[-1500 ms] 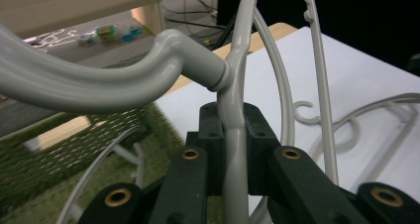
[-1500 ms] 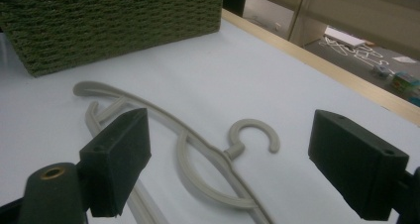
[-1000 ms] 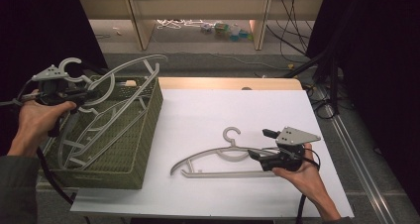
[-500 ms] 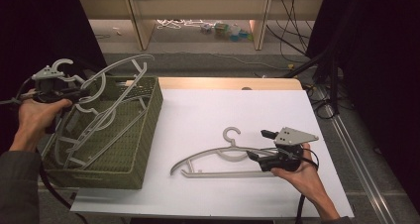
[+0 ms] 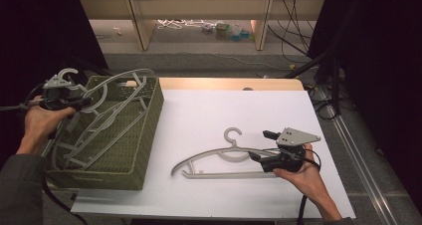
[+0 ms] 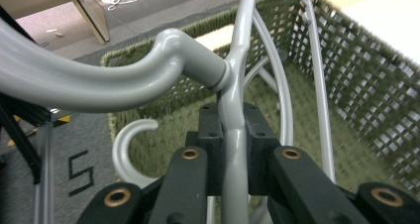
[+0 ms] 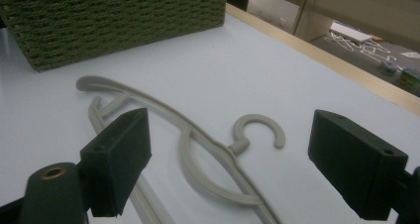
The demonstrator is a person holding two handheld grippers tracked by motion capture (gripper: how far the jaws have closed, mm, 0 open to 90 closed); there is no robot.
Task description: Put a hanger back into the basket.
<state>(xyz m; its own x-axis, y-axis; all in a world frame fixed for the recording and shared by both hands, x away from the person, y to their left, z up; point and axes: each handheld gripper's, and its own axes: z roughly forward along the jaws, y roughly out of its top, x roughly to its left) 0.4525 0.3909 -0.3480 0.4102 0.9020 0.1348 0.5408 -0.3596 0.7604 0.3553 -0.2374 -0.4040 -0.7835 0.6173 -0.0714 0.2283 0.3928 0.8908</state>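
My left gripper (image 5: 79, 103) is shut on the neck of a grey plastic hanger (image 5: 121, 79), just below its hook; the pads (image 6: 210, 135) squeeze the stem. That hanger tilts over the left rim of a green woven basket (image 5: 152, 120), its lower end inside. Other grey hangers (image 5: 94, 135) lie in the basket, and one hook (image 6: 124, 149) shows below my jaws. On the white table lies a beige-grey hanger (image 5: 214, 160), hook pointing away. My right gripper (image 5: 261, 146) is open at that hanger's right end. The hanger (image 7: 208, 144) runs between the wide-apart pads (image 7: 124, 154) without touching them.
The white tabletop (image 5: 224, 105) has a wooden strip (image 5: 224, 83) along its far edge. Beyond it stand shelf legs (image 5: 139, 21) and small clutter (image 5: 224, 30) on the floor. Cables (image 5: 323, 85) hang at the right, beside the dark surround.
My left hand has sunk with the held hanger, so the hanger sits lower over the basket. The right gripper and the hanger on the table have not moved.
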